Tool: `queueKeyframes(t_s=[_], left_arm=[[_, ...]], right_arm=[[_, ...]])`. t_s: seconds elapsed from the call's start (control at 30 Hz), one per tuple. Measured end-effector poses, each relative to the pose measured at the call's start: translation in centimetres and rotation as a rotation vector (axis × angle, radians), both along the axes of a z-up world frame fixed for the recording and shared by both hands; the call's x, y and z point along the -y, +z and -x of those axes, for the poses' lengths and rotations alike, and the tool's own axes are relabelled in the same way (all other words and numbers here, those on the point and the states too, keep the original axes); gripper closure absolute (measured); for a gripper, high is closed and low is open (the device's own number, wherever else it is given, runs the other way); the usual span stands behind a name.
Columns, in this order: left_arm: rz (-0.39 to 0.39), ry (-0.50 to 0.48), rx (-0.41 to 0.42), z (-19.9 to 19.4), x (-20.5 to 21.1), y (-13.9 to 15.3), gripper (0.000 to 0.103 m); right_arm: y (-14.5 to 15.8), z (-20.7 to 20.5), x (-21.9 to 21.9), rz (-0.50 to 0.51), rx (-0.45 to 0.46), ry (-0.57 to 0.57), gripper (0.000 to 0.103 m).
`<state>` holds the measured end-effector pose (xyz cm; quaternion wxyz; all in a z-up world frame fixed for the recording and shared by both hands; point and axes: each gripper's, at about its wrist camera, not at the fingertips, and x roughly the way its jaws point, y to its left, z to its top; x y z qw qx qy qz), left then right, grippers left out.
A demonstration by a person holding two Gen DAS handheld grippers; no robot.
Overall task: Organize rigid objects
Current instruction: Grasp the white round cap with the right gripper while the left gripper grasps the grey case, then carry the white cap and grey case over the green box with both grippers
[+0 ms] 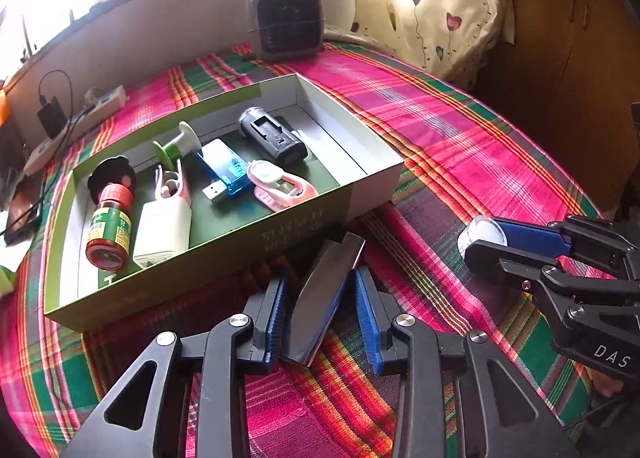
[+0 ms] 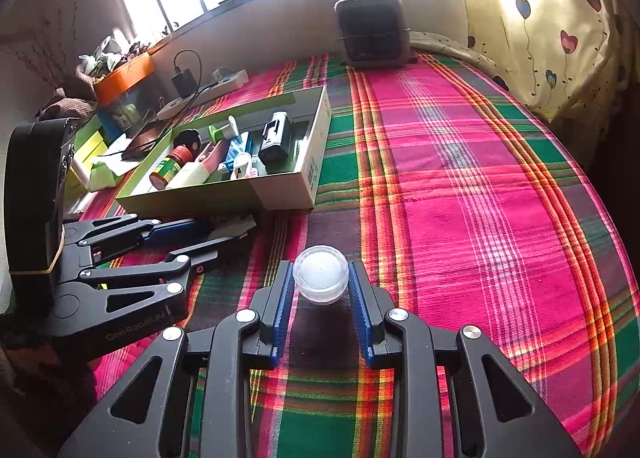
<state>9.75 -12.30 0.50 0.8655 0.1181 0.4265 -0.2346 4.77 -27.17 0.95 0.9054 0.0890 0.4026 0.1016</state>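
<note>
A shallow green-edged box (image 1: pixel 372 194) (image 2: pixel 280 194) lies on the plaid cloth. It holds a red-capped bottle (image 1: pixel 110 226), a white charger (image 1: pixel 162 234), a blue USB stick (image 1: pixel 224 174), a pink clipper (image 1: pixel 280 186) and a black device (image 1: pixel 274 136). Just in front of the box, my left gripper (image 1: pixel 322 290) (image 2: pixel 214 240) is closed around a dark flat slab (image 1: pixel 326 290), whose edges touch both blue pads. To the right, my right gripper (image 2: pixel 320 278) (image 1: pixel 476 242) is shut on a small clear round jar (image 2: pixel 320 278) (image 1: pixel 482 234).
A small dark heater (image 1: pixel 286 20) (image 2: pixel 374 32) stands at the far edge under the window. A power strip (image 1: pixel 76 124) with a plugged-in black adapter lies at the back left. A patterned curtain (image 2: pixel 560 38) hangs on the right. Orange and green boxes (image 2: pixel 124 76) crowd the left.
</note>
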Motion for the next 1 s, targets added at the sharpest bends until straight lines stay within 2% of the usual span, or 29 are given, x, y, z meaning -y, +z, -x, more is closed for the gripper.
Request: queueKeyframes(t_s=[0.33, 1.0], left_arm=[[0.030, -0.006, -0.017, 0.6, -0.1, 0.1, 0.081], [0.083, 0.019, -0.031, 2.7, -1.4, 0.6, 0.081]], right_arm=[[0.0, 0.1, -0.2, 0.013, 0.002, -0.001, 0.074], [0.3, 1.3, -1.1, 0.035, 0.009, 0.011, 0.074]])
